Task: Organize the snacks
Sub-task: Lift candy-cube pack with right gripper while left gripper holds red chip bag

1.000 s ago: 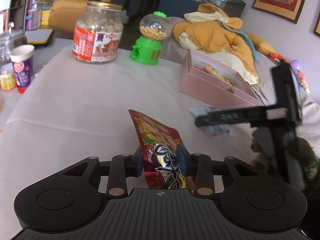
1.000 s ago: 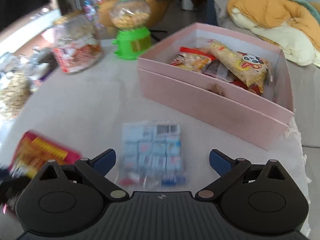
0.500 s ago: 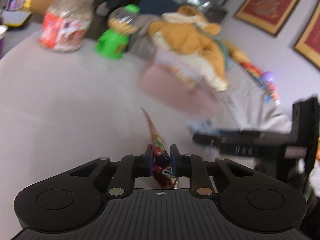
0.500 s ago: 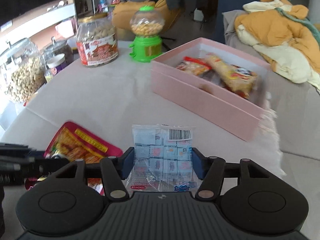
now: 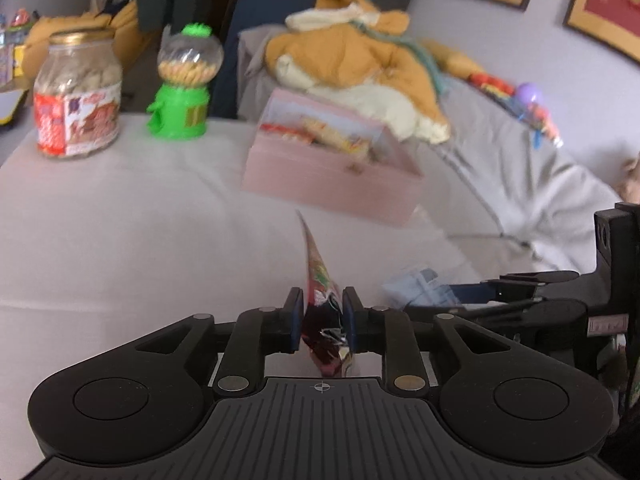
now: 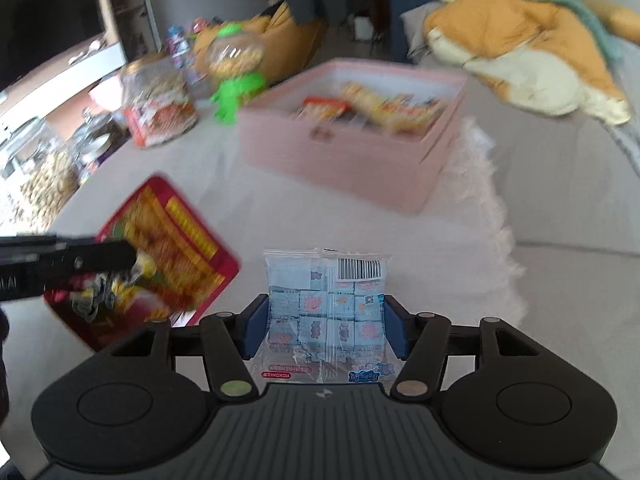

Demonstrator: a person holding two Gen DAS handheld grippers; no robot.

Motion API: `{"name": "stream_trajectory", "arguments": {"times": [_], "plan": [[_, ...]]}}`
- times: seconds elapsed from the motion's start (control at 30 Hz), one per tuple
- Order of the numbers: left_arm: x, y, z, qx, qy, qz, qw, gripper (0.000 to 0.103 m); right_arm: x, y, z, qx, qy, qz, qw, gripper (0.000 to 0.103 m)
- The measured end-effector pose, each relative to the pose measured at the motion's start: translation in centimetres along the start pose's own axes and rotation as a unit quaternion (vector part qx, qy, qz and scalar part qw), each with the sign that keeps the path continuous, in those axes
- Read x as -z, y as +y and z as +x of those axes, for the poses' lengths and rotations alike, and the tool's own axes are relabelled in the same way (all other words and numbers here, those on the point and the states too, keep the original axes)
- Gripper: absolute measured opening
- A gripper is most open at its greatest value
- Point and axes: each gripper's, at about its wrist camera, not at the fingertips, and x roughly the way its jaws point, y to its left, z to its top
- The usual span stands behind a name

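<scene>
The left claw (image 5: 322, 314) pinched a red snack packet (image 5: 320, 280); its jaws had just eased slightly. The right claw (image 6: 324, 322) gripped a pale blue packet (image 6: 326, 304) above the desk (image 5: 120, 220).

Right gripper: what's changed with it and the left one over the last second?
The right gripper was open over the blue-and-white packet lying on the table; its jaws have closed on it and lifted it. The left gripper, loosely around the red snack bag, tightened and raised it edge-on. Both moved toward the pink box, whose snacks, like the jar and green dispenser, stayed put.
</scene>
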Motion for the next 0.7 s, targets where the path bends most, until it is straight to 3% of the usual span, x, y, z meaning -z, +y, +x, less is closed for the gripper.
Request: {"name": "stream_trajectory", "arguments": {"times": [0.17, 0.27, 0.37, 0.57, 0.7], "plan": [[0.6, 3.9, 0.0, 0.041, 0.017, -0.073, 0.9964, 0.027, 1.6, 4.0, 1.2, 0.001, -0.005, -0.051, 0.999, 0.060], [1.3, 5.1, 0.3, 0.052, 0.036, -0.085, 0.9944, 0.035, 2.0, 5.8, 1.2, -0.023, -0.006, -0.072, 0.997, 0.061], [2.0, 6.0, 0.5, 0.070, 0.051, -0.102, 0.9910, 0.038, 2.2, 7.1, 1.3, -0.014, -0.011, -0.094, 0.995, 0.062], [2.2, 5.3, 0.9, 0.063, 0.052, -0.105, 0.9911, 0.040, 1.7, 7.1, 1.5, -0.016, -0.007, -0.088, 0.996, 0.062], [1.5, 5.2, 1.3, 0.087, 0.098, -0.119, 0.9842, 0.040, 1.8, 6.6, 1.5, -0.006, -0.007, -0.090, 0.996, 0.062]]}}
